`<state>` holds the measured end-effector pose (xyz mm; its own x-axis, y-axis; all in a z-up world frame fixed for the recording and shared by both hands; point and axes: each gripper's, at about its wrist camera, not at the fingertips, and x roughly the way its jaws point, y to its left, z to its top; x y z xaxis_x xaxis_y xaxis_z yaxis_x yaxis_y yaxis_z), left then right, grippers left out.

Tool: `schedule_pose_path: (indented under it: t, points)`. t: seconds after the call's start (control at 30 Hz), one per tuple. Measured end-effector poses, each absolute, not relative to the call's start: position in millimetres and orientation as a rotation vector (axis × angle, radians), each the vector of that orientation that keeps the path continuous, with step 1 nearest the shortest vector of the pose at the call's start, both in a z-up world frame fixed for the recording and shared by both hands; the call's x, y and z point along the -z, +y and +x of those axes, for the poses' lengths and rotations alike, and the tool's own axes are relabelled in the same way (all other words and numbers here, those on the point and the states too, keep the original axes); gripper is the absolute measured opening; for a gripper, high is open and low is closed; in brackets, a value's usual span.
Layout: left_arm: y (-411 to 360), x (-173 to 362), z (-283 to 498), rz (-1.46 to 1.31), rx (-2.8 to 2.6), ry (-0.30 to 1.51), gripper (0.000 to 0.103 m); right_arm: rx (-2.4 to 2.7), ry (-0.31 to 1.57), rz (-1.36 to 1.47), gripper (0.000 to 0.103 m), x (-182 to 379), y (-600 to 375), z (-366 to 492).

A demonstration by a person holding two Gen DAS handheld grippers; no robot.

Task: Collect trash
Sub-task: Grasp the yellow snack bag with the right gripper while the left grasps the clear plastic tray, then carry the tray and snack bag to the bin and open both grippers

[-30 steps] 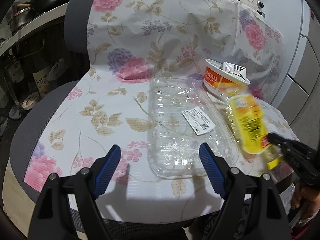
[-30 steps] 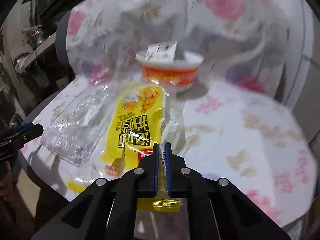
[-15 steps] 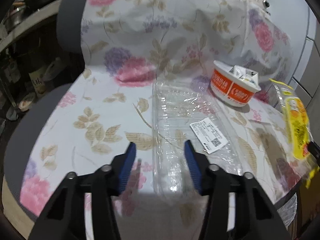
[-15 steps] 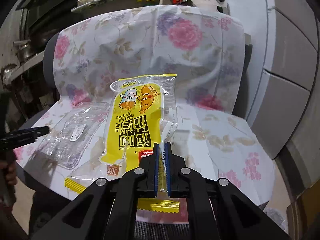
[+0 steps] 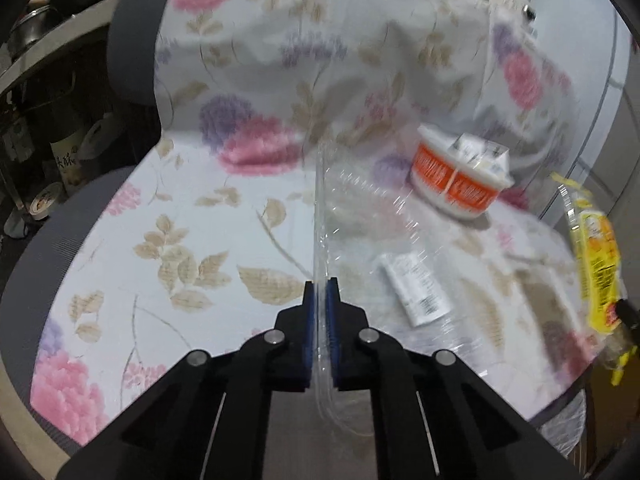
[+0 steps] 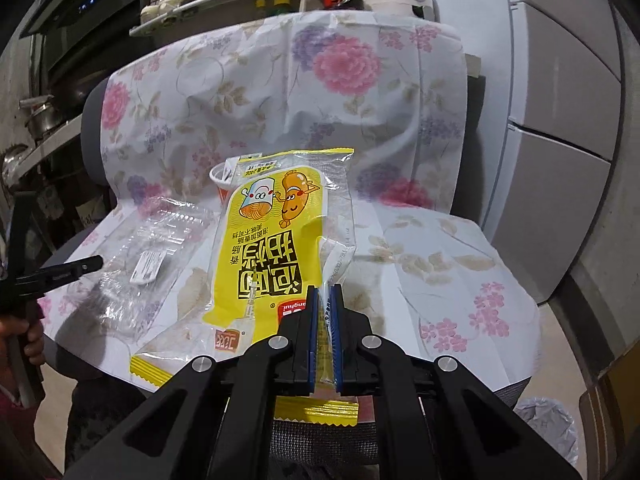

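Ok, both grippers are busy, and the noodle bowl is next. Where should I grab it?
Take the bowl by its near rim, coming from above with one finger inside. It sits upright and looks too wide to span; avoid the carton sticking out the top.

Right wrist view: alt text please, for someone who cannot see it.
The right gripper is shut on a yellow plastic snack wrapper, held up over a chair draped in floral cloth. A clear plastic tray lies to the left, the left gripper at its edge.
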<state>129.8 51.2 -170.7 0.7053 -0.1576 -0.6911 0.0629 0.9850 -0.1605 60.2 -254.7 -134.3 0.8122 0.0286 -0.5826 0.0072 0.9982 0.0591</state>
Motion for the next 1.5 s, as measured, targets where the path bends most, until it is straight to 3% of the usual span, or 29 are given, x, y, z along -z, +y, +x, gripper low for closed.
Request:
schedule_pose_path:
  t: [0.33, 0.57, 1.0, 1.5]
  points:
    - [43, 107, 75, -0.14, 0.129, 0.619, 0.004, 0.019, 0.559, 0.116, 0.007, 109, -280, 33]
    - [-27, 81, 55, -0.094, 0.319, 0.562, 0.004, 0.111, 0.535, 0.126, 0.007, 100, -311, 3]
    - [-216, 111, 28, 0.069, 0.714, 0.583, 0.004, 0.499, 0.559, 0.194, 0.007, 112, -431, -103]
    - [-371, 184, -39, 0.253, 0.977, 0.619, 0.004, 0.777, 0.681, 0.281, 0.008, 183, -511, -181]
